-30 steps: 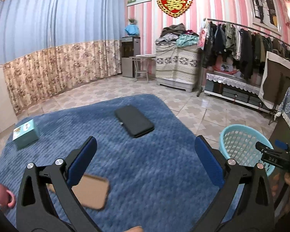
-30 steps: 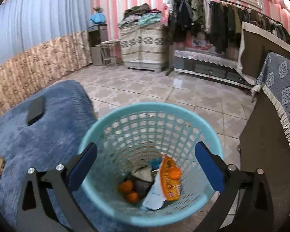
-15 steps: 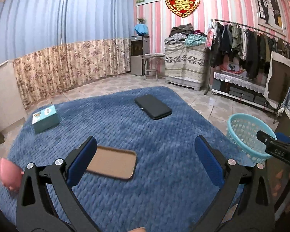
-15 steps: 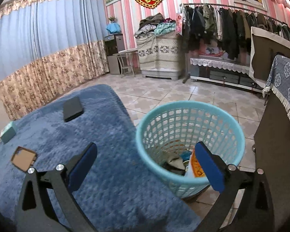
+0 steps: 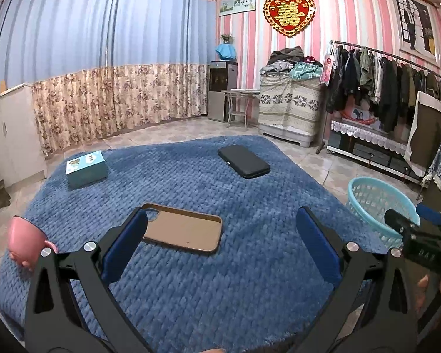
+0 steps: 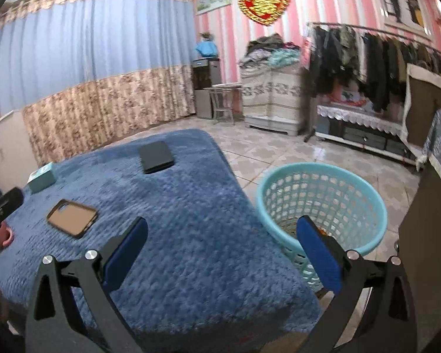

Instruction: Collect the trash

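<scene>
A light-blue mesh waste basket (image 6: 323,200) stands on the tiled floor right of the blue-covered table (image 6: 191,235); a little orange trash shows at its bottom. It also appears in the left wrist view, basket (image 5: 376,203). My left gripper (image 5: 220,250) hangs open over the blue cover, empty, with a brown phone case (image 5: 182,231) just beyond its left finger. My right gripper (image 6: 220,253) is open and empty above the table's right edge, its right finger in front of the basket. No loose trash shows on the cover.
On the cover lie a black case (image 5: 244,164), a teal box (image 5: 86,169) and a pink cup (image 5: 26,239) at the left edge. A clothes rack (image 5: 382,88), a covered cabinet (image 5: 288,111) and a dark cabinet (image 6: 426,250) stand around the floor.
Both grippers have pulled back and risen. The right one has left the basket, which now sits farther off to the right. More of the blue cover shows.
</scene>
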The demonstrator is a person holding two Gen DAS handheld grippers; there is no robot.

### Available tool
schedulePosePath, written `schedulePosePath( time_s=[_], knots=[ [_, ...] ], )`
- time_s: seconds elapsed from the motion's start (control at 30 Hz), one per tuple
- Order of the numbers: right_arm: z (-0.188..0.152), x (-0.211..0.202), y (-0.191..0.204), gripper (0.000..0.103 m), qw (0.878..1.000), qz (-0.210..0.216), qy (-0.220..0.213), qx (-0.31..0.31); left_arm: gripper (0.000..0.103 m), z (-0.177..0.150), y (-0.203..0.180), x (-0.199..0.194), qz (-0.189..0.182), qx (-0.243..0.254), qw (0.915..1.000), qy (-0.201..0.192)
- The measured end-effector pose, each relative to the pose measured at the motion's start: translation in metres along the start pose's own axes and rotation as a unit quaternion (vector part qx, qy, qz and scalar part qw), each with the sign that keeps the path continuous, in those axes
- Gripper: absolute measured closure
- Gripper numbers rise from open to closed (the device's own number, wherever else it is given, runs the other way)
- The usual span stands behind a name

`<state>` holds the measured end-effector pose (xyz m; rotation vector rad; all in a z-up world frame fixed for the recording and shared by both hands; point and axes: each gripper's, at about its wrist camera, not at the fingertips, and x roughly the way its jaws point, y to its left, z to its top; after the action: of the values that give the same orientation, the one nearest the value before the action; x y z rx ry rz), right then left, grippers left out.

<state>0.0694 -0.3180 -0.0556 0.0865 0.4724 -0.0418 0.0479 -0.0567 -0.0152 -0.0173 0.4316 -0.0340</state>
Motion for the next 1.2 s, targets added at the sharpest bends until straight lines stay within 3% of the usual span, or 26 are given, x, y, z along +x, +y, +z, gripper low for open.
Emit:
schedulePosePath(
  time_s=[0.43, 1.2],
  knots=[
    [0.0, -0.024, 0.015, 0.004, 0.999, 0.022, -0.037, -0.027, 0.005, -0.009, 0.009, -0.004, 0.007, -0.015, 0.9998, -0.009],
    [0.0, -0.024, 0.019, 0.004, 0.998, 0.036, -0.048, -0.031, 0.005, -0.015, 0.004, -0.004, 0.015, -0.005, 0.9997, -0.02]
  ],
)
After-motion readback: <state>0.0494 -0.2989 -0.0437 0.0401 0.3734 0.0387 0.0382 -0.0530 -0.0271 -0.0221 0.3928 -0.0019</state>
